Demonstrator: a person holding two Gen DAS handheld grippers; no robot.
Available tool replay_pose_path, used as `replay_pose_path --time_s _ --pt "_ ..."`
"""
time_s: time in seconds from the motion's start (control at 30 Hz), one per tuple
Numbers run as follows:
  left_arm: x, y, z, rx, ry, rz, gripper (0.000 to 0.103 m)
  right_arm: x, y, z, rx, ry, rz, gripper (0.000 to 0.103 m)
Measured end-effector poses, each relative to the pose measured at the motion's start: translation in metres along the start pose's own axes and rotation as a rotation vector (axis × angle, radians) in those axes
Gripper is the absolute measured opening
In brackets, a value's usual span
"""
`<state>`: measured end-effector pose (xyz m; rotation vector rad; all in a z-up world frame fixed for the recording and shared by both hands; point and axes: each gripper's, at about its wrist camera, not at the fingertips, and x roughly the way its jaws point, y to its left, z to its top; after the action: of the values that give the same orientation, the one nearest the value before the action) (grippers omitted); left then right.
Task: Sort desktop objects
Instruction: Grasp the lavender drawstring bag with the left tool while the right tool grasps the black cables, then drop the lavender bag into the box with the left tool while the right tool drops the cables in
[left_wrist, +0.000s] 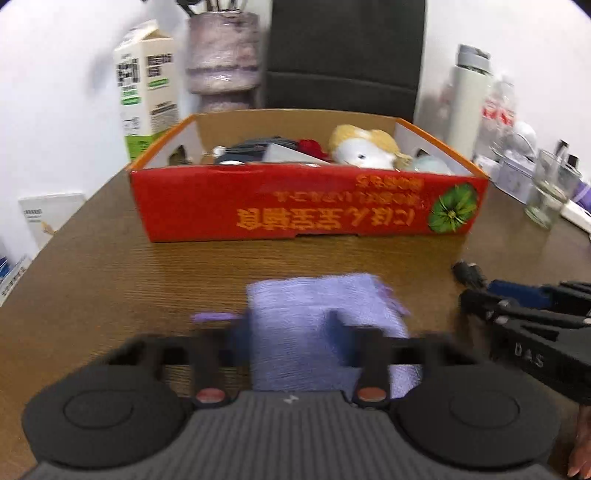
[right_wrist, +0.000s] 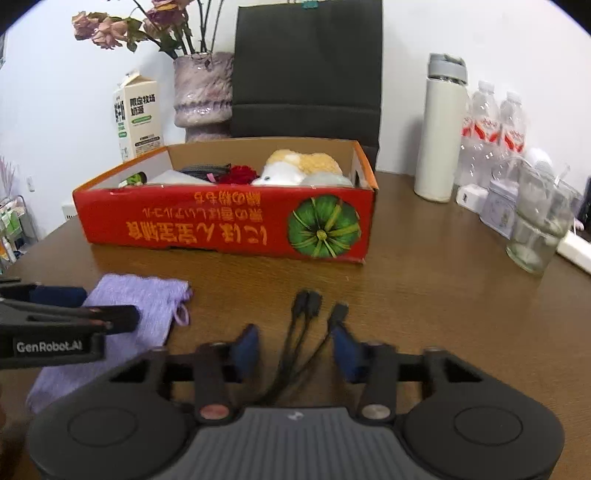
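Closest in, the left gripper (left_wrist: 288, 328) hangs low over a purple cloth (left_wrist: 314, 295) lying flat on the wooden table (right_wrist: 424, 295). Its jaws stand spread with one finger on either side of the cloth's near part. That view is smeared, but I see no pinch on the fabric yet. Just beside it, the right gripper (right_wrist: 295, 343) straddles a black cable (right_wrist: 306, 299) whose three plugs fan out toward the box. Its blue pads are apart, and the cord runs between them untouched. Behind both items sits the red cardboard box (right_wrist: 221, 225), which already holds a plush toy (right_wrist: 295, 166), something red like a rose (right_wrist: 242, 173), a dark pouch and a few pale things I cannot make out. Sorting therefore looks well under way, with cloth and cable the only loose pieces left on the open stretch of table. Both still need gripping, lifting and carrying over the box's near wall. A milk carton (right_wrist: 138, 114), vase (right_wrist: 203, 88), white flask (right_wrist: 439, 129), water bottles (right_wrist: 495, 125) and glass (right_wrist: 535, 229) line the table's edges, and whether they count as things to sort I cannot say.
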<state>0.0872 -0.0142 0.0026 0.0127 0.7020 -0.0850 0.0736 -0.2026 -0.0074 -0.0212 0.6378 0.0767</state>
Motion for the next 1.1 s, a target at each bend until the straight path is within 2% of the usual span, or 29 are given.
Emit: replay_pose_path --time_s 0.03,0.07,0.13,0.17,0.2,0.33,0.5,0.67,0.8,0.87,0.97,1.1 --pt "-0.002 0.002 0.0 -0.012 -0.006 -0.007 0.006 0.002 0.003 0.001 -0.014 -0.002 -0.009 0.009" --pt "-0.004 0.003 0.001 -0.023 -0.01 -0.023 0.006 0.004 0.008 0.002 -0.043 0.0 -0.018 0.004" --pt "-0.013 0.005 0.002 -0.035 -0.042 -0.031 0.005 0.0 0.023 0.0 -0.12 0.003 -0.052 0.004" --pt "-0.019 0.005 0.003 -0.036 -0.066 -0.029 0.005 -0.004 0.028 -0.002 -0.142 -0.007 -0.03 0.004" --pt "-0.029 0.006 0.004 -0.034 -0.1 -0.036 0.004 -0.01 0.03 -0.003 -0.135 -0.034 -0.002 0.003" --pt "-0.065 0.015 0.019 -0.065 -0.195 -0.12 0.004 -0.048 0.032 0.008 -0.102 -0.179 0.005 0.003" --pt "-0.099 0.027 0.063 -0.078 -0.299 -0.164 0.004 -0.088 0.024 0.042 -0.066 -0.314 0.041 0.003" --pt "-0.108 0.033 0.124 -0.056 -0.395 -0.155 0.004 -0.105 0.015 0.096 -0.068 -0.403 0.032 0.003" --pt "-0.093 0.037 0.171 -0.073 -0.394 -0.137 0.004 -0.1 0.009 0.152 -0.058 -0.455 0.004 0.003" --pt "-0.082 0.041 0.191 -0.076 -0.408 -0.124 0.004 -0.087 0.005 0.176 -0.049 -0.455 -0.007 0.003" --pt "-0.054 0.049 0.213 -0.083 -0.362 -0.121 0.004 -0.05 -0.003 0.205 -0.015 -0.394 -0.001 0.003" --pt "0.015 0.058 0.224 -0.102 -0.24 -0.086 0.006 0.013 -0.013 0.218 0.023 -0.266 -0.003 0.004"
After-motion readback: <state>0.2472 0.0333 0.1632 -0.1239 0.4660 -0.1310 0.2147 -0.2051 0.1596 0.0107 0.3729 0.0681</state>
